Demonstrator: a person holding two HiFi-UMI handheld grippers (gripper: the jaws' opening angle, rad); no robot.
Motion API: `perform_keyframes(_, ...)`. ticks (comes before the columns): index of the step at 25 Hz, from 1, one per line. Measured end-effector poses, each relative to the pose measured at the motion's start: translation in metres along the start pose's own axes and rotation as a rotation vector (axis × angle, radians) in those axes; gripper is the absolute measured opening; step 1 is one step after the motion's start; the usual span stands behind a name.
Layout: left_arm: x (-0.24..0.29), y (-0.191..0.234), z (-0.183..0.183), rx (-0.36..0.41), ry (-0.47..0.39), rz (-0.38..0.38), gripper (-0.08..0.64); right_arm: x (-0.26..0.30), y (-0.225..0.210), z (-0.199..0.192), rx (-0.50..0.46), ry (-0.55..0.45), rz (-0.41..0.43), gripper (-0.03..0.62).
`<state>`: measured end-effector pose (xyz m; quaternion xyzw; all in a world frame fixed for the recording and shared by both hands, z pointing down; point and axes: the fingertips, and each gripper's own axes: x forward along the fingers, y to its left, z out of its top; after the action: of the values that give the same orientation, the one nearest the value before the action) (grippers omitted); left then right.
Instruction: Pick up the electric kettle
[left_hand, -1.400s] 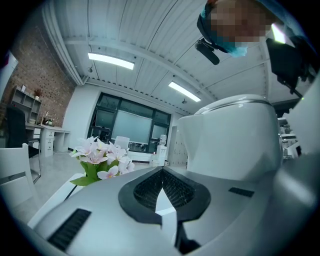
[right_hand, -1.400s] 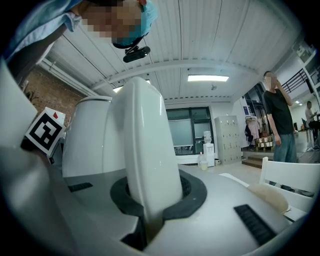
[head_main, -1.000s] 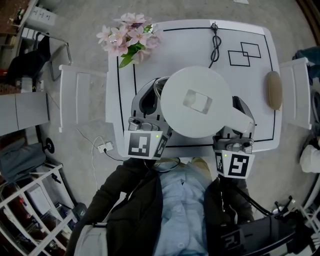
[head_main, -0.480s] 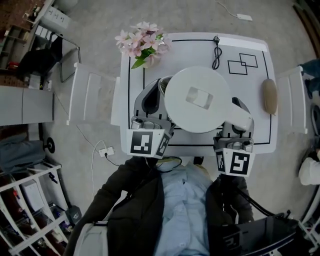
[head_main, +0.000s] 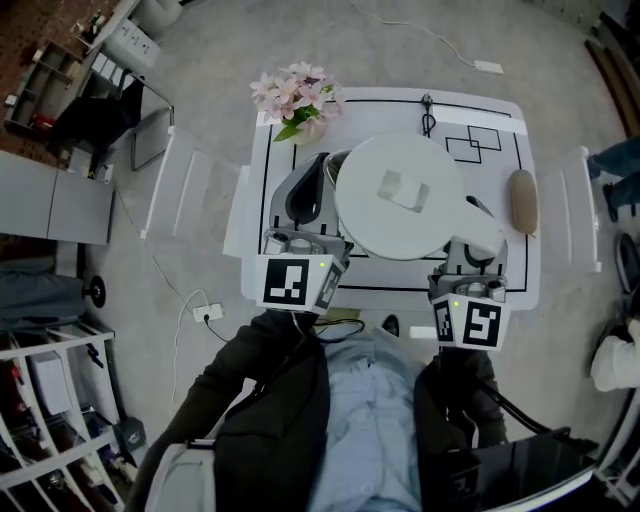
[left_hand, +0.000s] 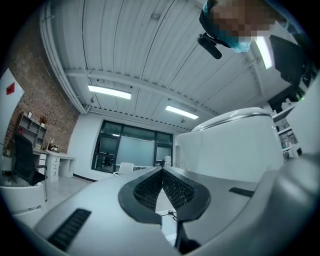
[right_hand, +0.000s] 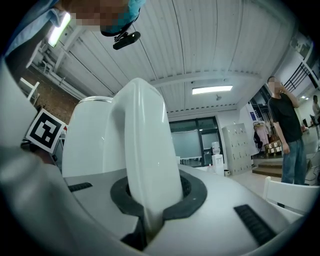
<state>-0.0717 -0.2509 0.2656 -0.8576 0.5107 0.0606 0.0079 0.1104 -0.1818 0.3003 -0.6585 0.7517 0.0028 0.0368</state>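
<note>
Counted one white electric kettle (head_main: 400, 195), round lid up, held over the middle of one white desk (head_main: 380, 115); unable to tell from above whether clear of the desktop. Found right gripper (right_hand: 155, 195) with fingers (right_hand: 195, 195) clenched on the kettle's handle (right_hand: 145, 145), pads pressing on both sides of it. Found left gripper (left_hand: 162, 171) with fingers (left_hand: 142, 192) clenched tip to tip on nothing, lying alongside the kettle's left wall; contact with the wall not confirmed. Noted two marker cubes at the desk's near edge: left cube (head_main: 295, 283) and right cube (head_main: 470, 325).

On the desk, counted one bunch of pink flowers (head_main: 298, 92) at the far left corner, one black cable (head_main: 428, 112) at the far edge, two overlapping black-outlined rectangles (head_main: 483, 145) at the far right, and one beige oval object (head_main: 523, 200) near the right edge, apart from the kettle.

Recorded two white chairs, one at each side of the desk: left chair (head_main: 195, 195), right chair (head_main: 575, 200). Logged one white power strip (head_main: 210, 312) on the floor near the left chair. In the right gripper view, noted one standing person (right_hand: 285, 135) in a dark top at far right. In the left gripper view, noted one ceiling strip light (left_hand: 110, 92) and a second strip light (left_hand: 182, 111)
</note>
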Motion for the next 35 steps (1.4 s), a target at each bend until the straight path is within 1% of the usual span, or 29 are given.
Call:
perform_keyframes(4, -0.010, -0.010, 0.011, 0.008, -0.022, 0.008, 0.008, -0.012, -0.002, 0.009, -0.002, -0.005, 0.006, 0.038)
perform_keyframes(8, -0.022, -0.020, 0.019, 0.011, -0.041, 0.018, 0.006, -0.022, -0.003, 0.024, -0.014, -0.048, 0.008, 0.038)
perform_keyframes(12, -0.036, -0.027, 0.026, 0.010, -0.049, 0.027, 0.006, -0.038, -0.001, 0.027, -0.015, -0.038, 0.023, 0.038)
perform_keyframes(15, -0.043, -0.031, 0.027, 0.008, -0.051, 0.033, 0.006, -0.042, -0.001, 0.032, -0.021, -0.052, 0.020, 0.038)
perform_keyframes(20, -0.047, -0.033, 0.026, 0.007, -0.050, 0.041, 0.006, -0.047, -0.001, 0.025, -0.022, -0.027, 0.037, 0.038)
perform_keyframes(23, -0.048, -0.034, 0.026, 0.007, -0.049, 0.045, 0.008, -0.047, -0.001, 0.030, -0.024, -0.042, 0.032, 0.038)
perform_keyframes(26, -0.049, -0.033, 0.026, 0.008, -0.049, 0.050, 0.006, -0.048, 0.000, 0.026, -0.020, -0.029, 0.044, 0.038)
perform_keyframes(30, -0.050, -0.033, 0.026, 0.007, -0.050, 0.053, 0.006, -0.046, -0.001, 0.032, -0.025, -0.053, 0.037, 0.038)
perform_keyframes(35, -0.051, -0.036, 0.025, 0.006, -0.049, 0.051, 0.006, -0.048, -0.003, 0.031, -0.023, -0.050, 0.036, 0.038)
